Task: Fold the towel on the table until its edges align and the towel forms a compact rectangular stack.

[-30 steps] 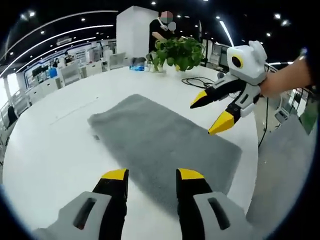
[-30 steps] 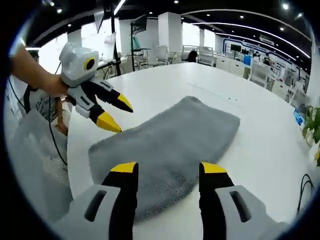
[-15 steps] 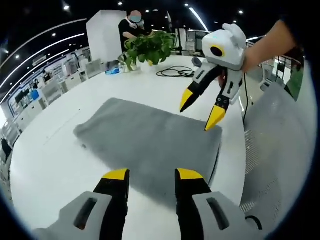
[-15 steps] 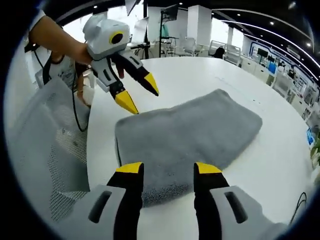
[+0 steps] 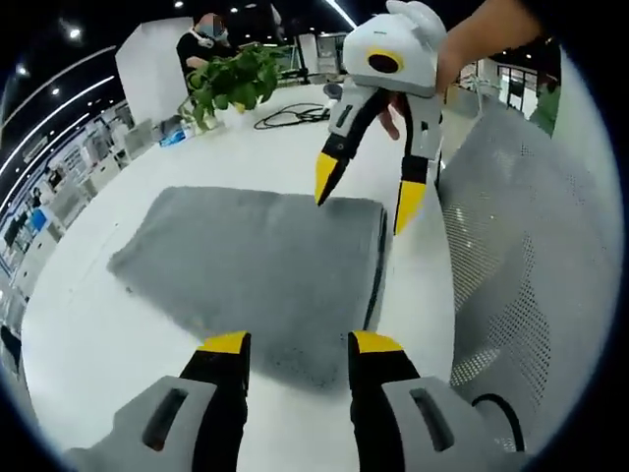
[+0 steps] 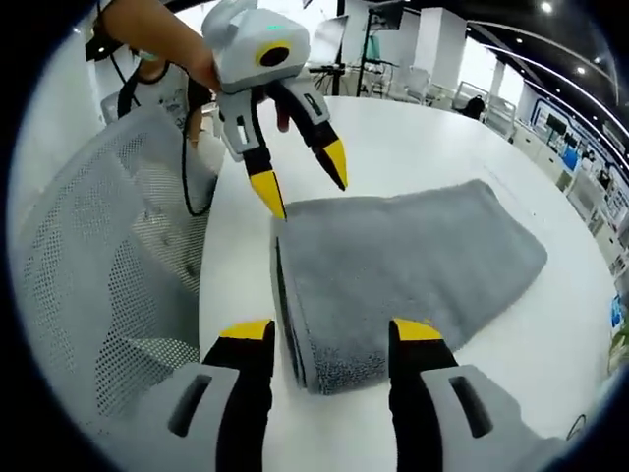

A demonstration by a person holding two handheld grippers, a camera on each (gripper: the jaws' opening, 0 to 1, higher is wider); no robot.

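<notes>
White and wide, the surface runs back toward an open office with ceiling lights, and the grey towel lies folded on it close to the edge nearest me. In the left gripper view the towel's doubled edge, showing layers stacked one on another, runs down the towel's side that faces the grey mesh chair. My left gripper sits low at the towel's near end, its yellow-tipped jaws spread apart with nothing between them but towel below; I cannot tell whether the tips touch the cloth. My right gripper shows at the towel's far corner on the chair side, jaws parted and empty, one tip just over the corner and the other beyond the towel's edge above bare surface.

In the right gripper view the towel again lies flat, its layered edge toward the mesh chair. My right gripper has its jaws held wide, straddling the towel's near corner and gripping nothing. My left gripper shows at the towel's other chair-side corner, jaws apart and empty, the tips close above the cloth. Beyond the towel in the left gripper view stand a potted plant and a black cable, well apart from it, with a person behind the plant.
</notes>
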